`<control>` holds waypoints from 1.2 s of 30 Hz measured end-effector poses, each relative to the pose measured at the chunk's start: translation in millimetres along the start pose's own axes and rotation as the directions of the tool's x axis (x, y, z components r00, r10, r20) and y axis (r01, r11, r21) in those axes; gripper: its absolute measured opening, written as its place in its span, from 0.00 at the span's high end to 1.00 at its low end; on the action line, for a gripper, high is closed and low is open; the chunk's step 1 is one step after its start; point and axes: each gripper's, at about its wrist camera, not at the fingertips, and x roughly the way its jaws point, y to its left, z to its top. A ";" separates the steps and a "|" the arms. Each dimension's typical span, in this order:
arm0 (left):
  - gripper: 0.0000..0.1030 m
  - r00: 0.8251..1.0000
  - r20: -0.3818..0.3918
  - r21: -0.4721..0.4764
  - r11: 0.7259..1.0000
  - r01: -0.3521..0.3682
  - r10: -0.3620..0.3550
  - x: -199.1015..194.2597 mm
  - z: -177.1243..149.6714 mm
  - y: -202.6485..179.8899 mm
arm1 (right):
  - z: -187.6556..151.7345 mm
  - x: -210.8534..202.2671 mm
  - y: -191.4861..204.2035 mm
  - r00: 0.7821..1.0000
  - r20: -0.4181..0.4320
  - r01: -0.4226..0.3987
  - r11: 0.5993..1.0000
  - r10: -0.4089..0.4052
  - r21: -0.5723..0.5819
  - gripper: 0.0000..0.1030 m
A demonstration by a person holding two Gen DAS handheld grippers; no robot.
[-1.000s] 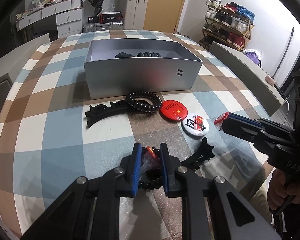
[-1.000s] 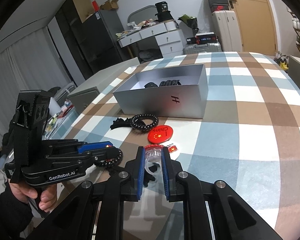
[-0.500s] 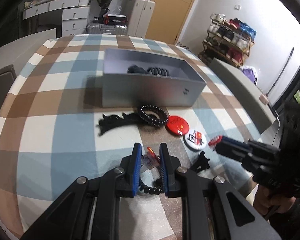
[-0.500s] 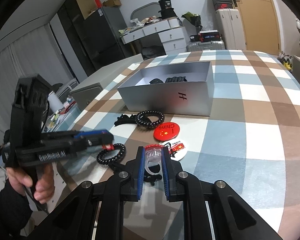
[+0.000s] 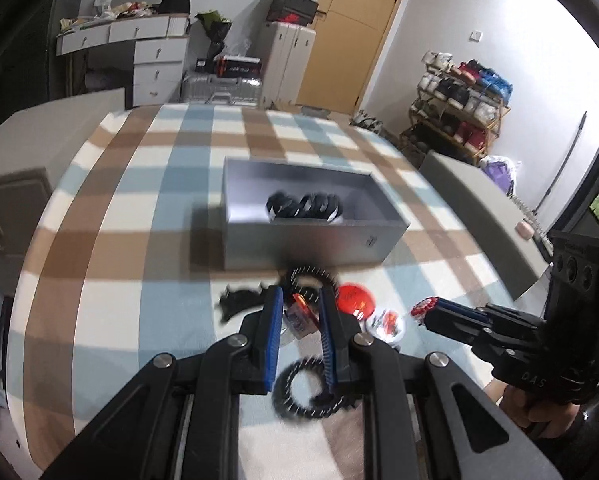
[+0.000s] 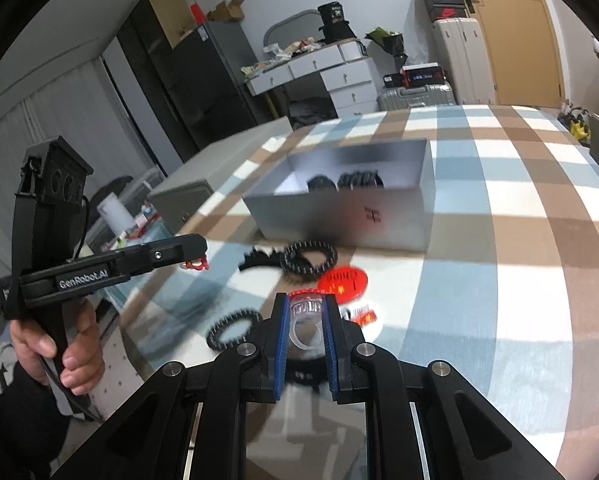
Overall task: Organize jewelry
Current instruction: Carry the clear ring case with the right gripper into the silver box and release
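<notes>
My left gripper (image 5: pixel 298 320) is shut on a small clear-and-red plastic ring (image 5: pixel 297 314) and holds it above the table; it also shows in the right wrist view (image 6: pixel 195 258). My right gripper (image 6: pixel 305 322) is shut on a clear plastic ring with a red top (image 6: pixel 306 312); it also shows in the left wrist view (image 5: pixel 421 312). A grey open box (image 5: pixel 299 240) holds black hair ties (image 5: pixel 303 208). On the table lie a black coil hair tie (image 5: pixel 303 390), another coil tie (image 6: pixel 309 256), a black claw clip (image 6: pixel 257 259), a red round badge (image 6: pixel 343 282) and a white badge (image 5: pixel 387 322).
The table (image 5: pixel 111 240) has a checked blue, brown and white cloth. Grey cabinets stand at its left (image 5: pixel 15 184) and right (image 5: pixel 471 200). A white dresser (image 5: pixel 139 52), suitcases and a shoe rack (image 5: pixel 459 112) stand behind.
Both grippers have risen above the table with their rings. The black coil hair tie that lay under the left gripper stays on the table below it.
</notes>
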 end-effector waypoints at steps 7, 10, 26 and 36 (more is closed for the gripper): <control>0.87 0.997 0.077 0.039 0.999 -0.010 0.007 -2.9 31.6 -8.3 | 30.5 -5.3 4.7 0.997 0.064 -0.032 0.999 0.033 -0.026 0.85; 0.87 0.997 0.078 0.036 0.999 -0.017 0.014 2.5 41.2 -7.7 | 43.6 -5.3 5.4 0.995 0.085 -0.043 0.998 0.046 -0.035 0.85; 0.87 0.996 0.089 -0.037 0.999 0.002 0.002 46.8 75.9 2.6 | 105.0 29.8 -26.4 0.993 0.113 0.021 1.000 -0.020 -0.004 0.85; 0.87 0.999 0.014 -0.074 0.996 0.043 -0.042 77.0 80.4 4.2 | 110.2 64.7 -47.5 0.998 0.031 0.049 0.999 -0.049 0.015 0.85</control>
